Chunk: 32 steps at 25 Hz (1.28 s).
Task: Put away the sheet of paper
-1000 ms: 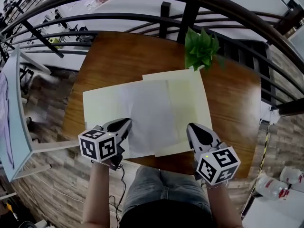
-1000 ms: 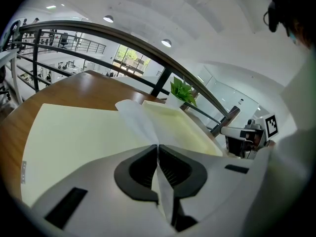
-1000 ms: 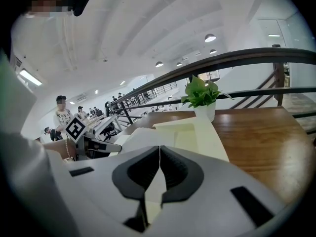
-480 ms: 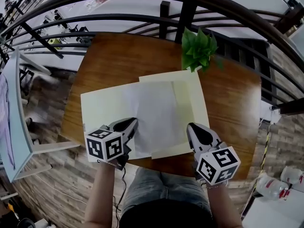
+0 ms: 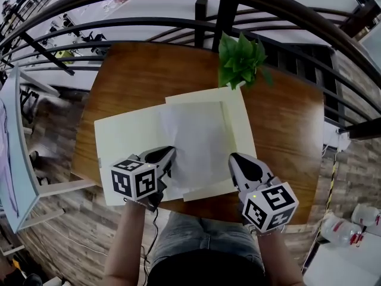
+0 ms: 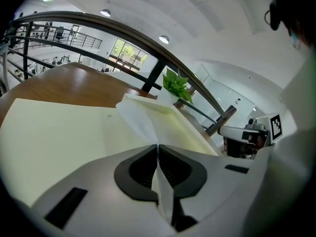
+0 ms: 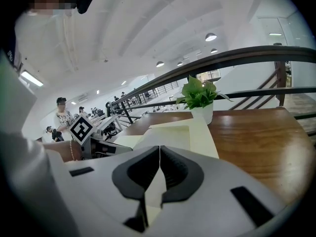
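Both tools are closed on thin stock. The left gripper [image 5: 166, 155], at the lower left of the head view, has its jaws pressed together on the near edge of the white sheet of paper [image 5: 196, 139]. In its own view the sheet runs up out of the pads and bows away from them. The right gripper [image 5: 236, 161], at the lower right, is also shut. A cream strip shows between its pads, so it seems to pinch the near edge of the right leaf of the pale yellow card folder [image 5: 122, 136].

The folder lies open in the middle of the brown wooden table [image 5: 149, 70]. The sheet lies across its centre, covering the fold and much of the right leaf. A green potted plant [image 5: 240, 61] stands beyond the folder's far right corner, toward the upper centre of the frame.

By my reading, the step in hand is seating the sheet inside the folder, with one tool steadying the card while the other moves the paper. The next move probably calls for squaring the sheet within one leaf, letting it go flat, then swinging the other leaf over it. The paper is limp, so a quick pull could crease it or drag the folder along.
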{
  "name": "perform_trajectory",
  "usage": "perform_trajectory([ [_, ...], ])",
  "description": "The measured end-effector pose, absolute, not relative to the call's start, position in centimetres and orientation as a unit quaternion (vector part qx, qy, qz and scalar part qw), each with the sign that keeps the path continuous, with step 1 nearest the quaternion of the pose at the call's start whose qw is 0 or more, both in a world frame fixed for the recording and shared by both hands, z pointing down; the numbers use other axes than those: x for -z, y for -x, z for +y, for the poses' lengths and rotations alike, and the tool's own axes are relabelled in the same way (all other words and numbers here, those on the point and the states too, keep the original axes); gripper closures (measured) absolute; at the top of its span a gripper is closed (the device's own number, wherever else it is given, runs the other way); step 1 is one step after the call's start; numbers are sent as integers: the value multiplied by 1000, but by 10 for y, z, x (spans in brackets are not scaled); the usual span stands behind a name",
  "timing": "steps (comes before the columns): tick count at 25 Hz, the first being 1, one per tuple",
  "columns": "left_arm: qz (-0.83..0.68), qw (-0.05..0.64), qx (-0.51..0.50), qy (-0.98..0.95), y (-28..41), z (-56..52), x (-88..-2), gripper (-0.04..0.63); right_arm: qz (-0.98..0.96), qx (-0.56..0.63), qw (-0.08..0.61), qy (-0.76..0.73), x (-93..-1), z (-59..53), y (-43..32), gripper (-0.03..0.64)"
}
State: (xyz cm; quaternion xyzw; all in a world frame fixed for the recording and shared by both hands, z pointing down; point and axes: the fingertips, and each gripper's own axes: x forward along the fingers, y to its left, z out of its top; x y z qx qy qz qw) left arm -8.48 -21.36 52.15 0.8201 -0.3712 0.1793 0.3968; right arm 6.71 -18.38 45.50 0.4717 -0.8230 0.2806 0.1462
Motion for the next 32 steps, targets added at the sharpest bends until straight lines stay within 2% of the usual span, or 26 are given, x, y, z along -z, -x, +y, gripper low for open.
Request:
perform_trajectory([
  [32, -324, 412, -186, -831, 24, -218, -541, 568, -812, -297, 149, -481, -466, -176, -84, 589],
])
